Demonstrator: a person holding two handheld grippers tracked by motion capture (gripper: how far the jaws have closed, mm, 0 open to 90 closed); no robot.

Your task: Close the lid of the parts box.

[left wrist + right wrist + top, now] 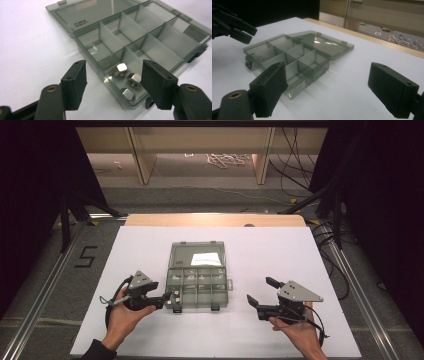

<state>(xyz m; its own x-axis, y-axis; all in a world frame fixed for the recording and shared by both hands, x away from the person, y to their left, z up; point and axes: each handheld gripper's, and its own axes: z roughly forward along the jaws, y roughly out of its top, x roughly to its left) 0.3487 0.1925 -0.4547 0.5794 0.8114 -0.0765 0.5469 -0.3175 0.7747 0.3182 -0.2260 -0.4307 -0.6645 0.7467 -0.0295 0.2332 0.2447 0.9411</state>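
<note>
A smoky clear compartment box (199, 306) lies open in the middle of the white table, its lid (196, 254) folded flat toward the far side. My left gripper (170, 300) is at the box's near left corner, jaws apart, straddling that corner (113, 101) without pressing on it. In the left gripper view, three metal nuts (121, 68) lie in the nearest compartment between my open left gripper's (113, 68) jaws. My right gripper (259, 290) is held right of the box, wide open and empty. Its own view shows the box (312, 72) ahead of the right gripper (328, 72).
The white table sheet (280, 250) has free room left, right and in front of the box. A wooden strip (215, 220) edges the far side. Beyond it lie floor, cables (227, 159) and stand legs. The left gripper (234, 26) shows far off in the right gripper view.
</note>
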